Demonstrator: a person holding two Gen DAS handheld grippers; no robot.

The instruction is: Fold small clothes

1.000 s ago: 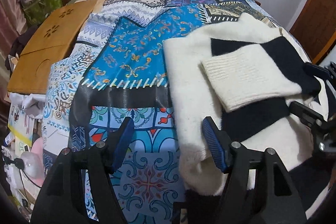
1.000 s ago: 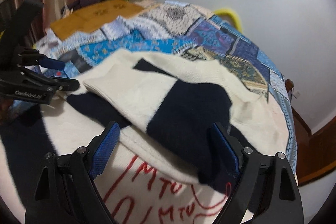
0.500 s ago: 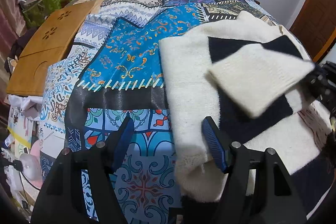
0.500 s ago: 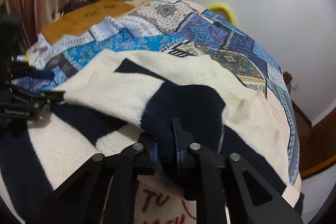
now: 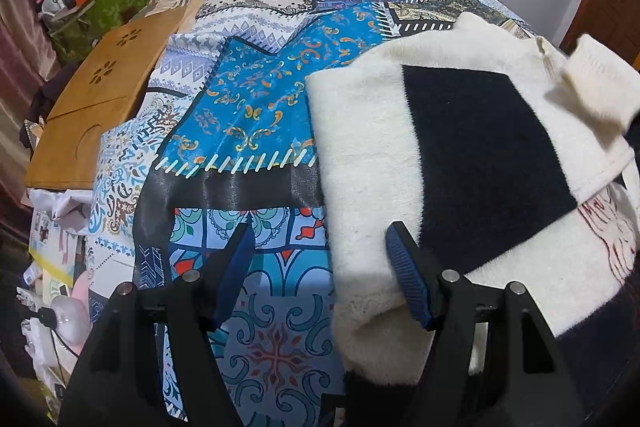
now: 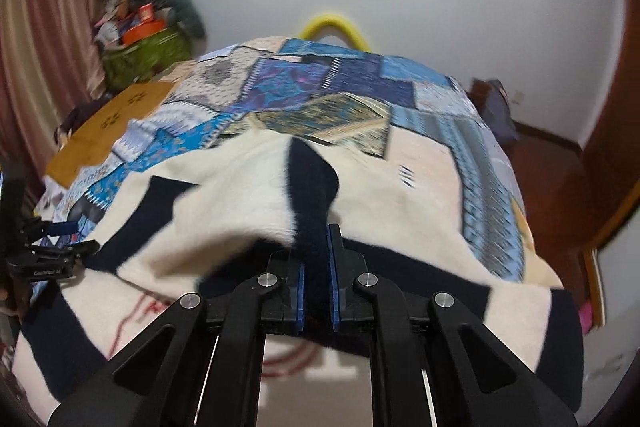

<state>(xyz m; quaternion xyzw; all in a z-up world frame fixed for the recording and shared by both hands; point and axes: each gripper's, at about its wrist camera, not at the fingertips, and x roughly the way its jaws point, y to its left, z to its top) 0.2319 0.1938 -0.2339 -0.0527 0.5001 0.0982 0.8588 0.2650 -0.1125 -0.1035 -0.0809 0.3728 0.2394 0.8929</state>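
Note:
A cream and black fuzzy sweater (image 5: pixel 460 163) with red lettering lies on a patchwork blue bedspread (image 5: pixel 248 115). My left gripper (image 5: pixel 322 277) is open and empty, low over the sweater's left edge, its right finger against the cream fabric. My right gripper (image 6: pixel 316 287) is shut on the sweater's black sleeve part (image 6: pixel 312 187) and holds it lifted above the body of the sweater (image 6: pixel 224 203). The sleeve's cream ribbed cuff (image 5: pixel 596 83) shows raised at the right in the left wrist view. The left gripper also shows in the right wrist view (image 6: pixel 52 255).
A brown wooden board (image 5: pixel 100 99) lies along the bed's left side. A green box with piled clutter (image 6: pixel 148 43) stands at the far left corner. A yellow curved bar (image 6: pixel 334 25) sits behind the bed. A dark wooden door (image 6: pixel 612 155) is at right.
My right gripper closed on the black part of the sleeve and lifted it up and to the right, off the sweater's body. My left gripper stayed open in place.

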